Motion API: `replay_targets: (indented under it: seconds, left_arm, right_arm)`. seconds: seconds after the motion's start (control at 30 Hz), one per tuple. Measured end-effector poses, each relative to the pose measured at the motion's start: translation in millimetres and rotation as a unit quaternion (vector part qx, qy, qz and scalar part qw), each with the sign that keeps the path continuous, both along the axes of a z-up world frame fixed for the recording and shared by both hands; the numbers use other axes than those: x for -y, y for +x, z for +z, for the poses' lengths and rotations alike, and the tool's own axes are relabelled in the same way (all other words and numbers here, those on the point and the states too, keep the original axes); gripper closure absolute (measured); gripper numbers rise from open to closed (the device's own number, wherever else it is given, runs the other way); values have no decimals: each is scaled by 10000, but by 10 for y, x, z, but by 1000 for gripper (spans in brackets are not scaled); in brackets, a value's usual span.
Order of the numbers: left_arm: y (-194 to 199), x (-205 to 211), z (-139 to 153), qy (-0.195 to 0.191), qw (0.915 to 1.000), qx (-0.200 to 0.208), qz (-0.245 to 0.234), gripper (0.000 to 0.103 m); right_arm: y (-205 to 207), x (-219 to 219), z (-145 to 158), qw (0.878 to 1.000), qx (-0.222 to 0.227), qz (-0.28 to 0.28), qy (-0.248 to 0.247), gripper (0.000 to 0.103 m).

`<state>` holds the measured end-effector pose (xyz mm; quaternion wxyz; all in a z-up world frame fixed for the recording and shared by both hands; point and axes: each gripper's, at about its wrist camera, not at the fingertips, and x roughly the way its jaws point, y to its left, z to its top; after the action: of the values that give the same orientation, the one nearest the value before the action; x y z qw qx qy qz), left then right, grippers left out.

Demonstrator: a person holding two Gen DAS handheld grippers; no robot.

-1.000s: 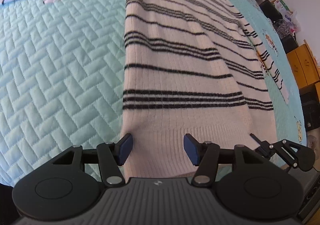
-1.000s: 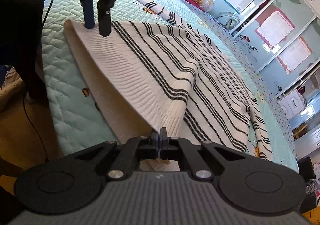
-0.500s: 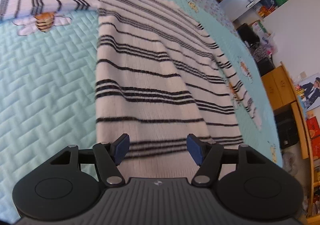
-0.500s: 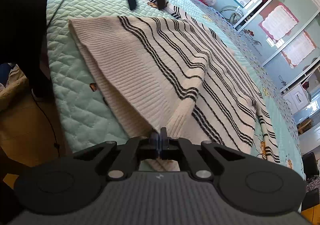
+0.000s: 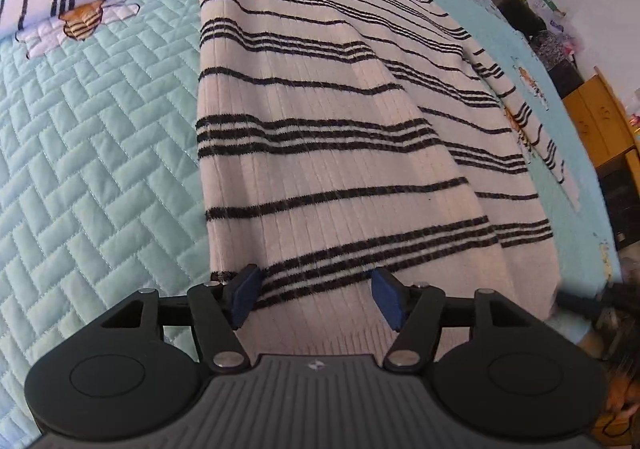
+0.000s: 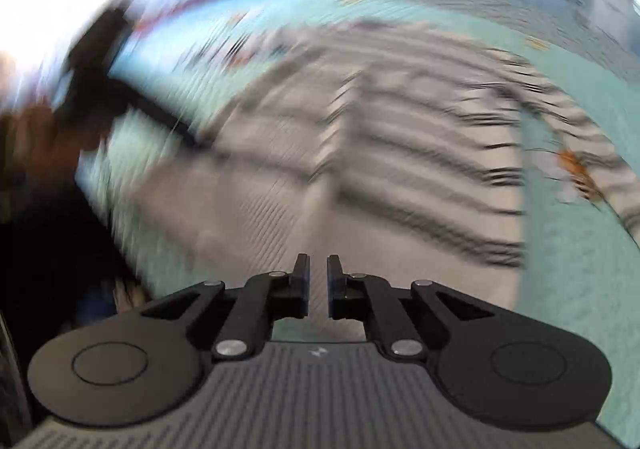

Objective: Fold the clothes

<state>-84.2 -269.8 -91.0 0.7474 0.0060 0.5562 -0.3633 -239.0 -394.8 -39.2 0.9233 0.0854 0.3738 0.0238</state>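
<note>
The striped sweater lies spread across the bed's quilt, one side folded over onto the body so a slanting edge runs down its middle. The left gripper hangs over the sweater's lower part, near the hem, jaws standing wide, nothing pinched between the blue pads. Over on the other side the picture is a smear of motion, but the right gripper shows clearly: its jaws are opening, just a narrow gap, nothing in it, the sweater lying beyond its tips.
</note>
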Motion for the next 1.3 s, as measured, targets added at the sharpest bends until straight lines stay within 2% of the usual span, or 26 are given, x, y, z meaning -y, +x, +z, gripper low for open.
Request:
replay_targets:
  seconds: [0.03, 0.1, 0.2, 0.3, 0.43, 0.5, 0.53, 0.63, 0.7, 0.73, 0.83, 0.93, 0.97, 1.03, 1.13, 1.2, 1.27, 1.3]
  left_arm:
    - [1, -2, 0, -7, 10000, -13, -21, 39]
    - [-4, -9, 4, -14, 10000, -20, -59, 39]
    - [-25, -8, 7, 1, 9999, 23, -112, 39]
    - [-52, -2, 8, 47, 9998, 86, -161, 39]
    - [-51, -1, -1, 55, 9997, 114, -211, 38]
    - [-33, -18, -4, 16, 9997, 81, -227, 38]
    - [-23, -32, -7, -15, 9997, 61, -227, 38]
    - [0, -65, -15, -83, 9996, 25, -251, 37]
    - [5, -79, -19, -112, 9996, 10, -272, 35]
    - [1, -78, -19, -110, 9995, 23, -293, 35]
    - [-16, -66, -12, -74, 9994, 53, -335, 35]
    - [-7, -56, -1, -58, 9995, -7, -307, 35]
    - [-10, -63, 6, -73, 9996, -18, -288, 35]
    - [-26, -88, 32, -147, 9996, -23, -226, 35]
    - [-44, -208, 131, -473, 9989, 27, -33, 37]
    - [-50, -356, 255, -817, 9964, 115, 210, 37]
    - [-34, -513, 351, -949, 9937, 218, 546, 35]
    - [-20, -592, 383, -969, 9923, 250, 737, 35]
  right_arm:
    - [68, 141, 78, 9993, 167, -273, 200, 92]
    - [323, 314, 104, 9967, 219, -756, 198, 83]
    - [864, 245, -58, 9980, 88, -558, -274, 83]
    - [1409, 140, -265, 9984, -57, -499, -274, 83]
    - [1779, 137, -552, 9942, -748, -556, -536, 90]
    - [1659, 359, -592, 9881, -814, -976, -871, 93]
    - [1580, 484, -606, 9836, -826, -1211, -1049, 101]
    - [1247, 954, -565, 9748, -905, -1950, -603, 103]
    - [1138, 993, -490, 9690, -913, -2203, -642, 103]
    - [1130, 963, -445, 9708, -824, -2204, -462, 103]
    - [1214, 746, -319, 9854, -365, -1664, 52, 99]
    - [1379, 677, -382, 9884, -469, -1442, 43, 94]
    - [1423, 717, -443, 9869, -575, -1506, -80, 91]
    - [1325, 969, -542, 9770, -695, -2014, -89, 94]
    - [973, 1184, -410, 9692, -374, -2305, 786, 87]
    - [667, 1135, -299, 9664, -198, -2383, 942, 78]
    - [349, 1080, -246, 9609, -33, -2548, 1082, 71]
    - [194, 1053, -239, 9568, 57, -2655, 1185, 70]
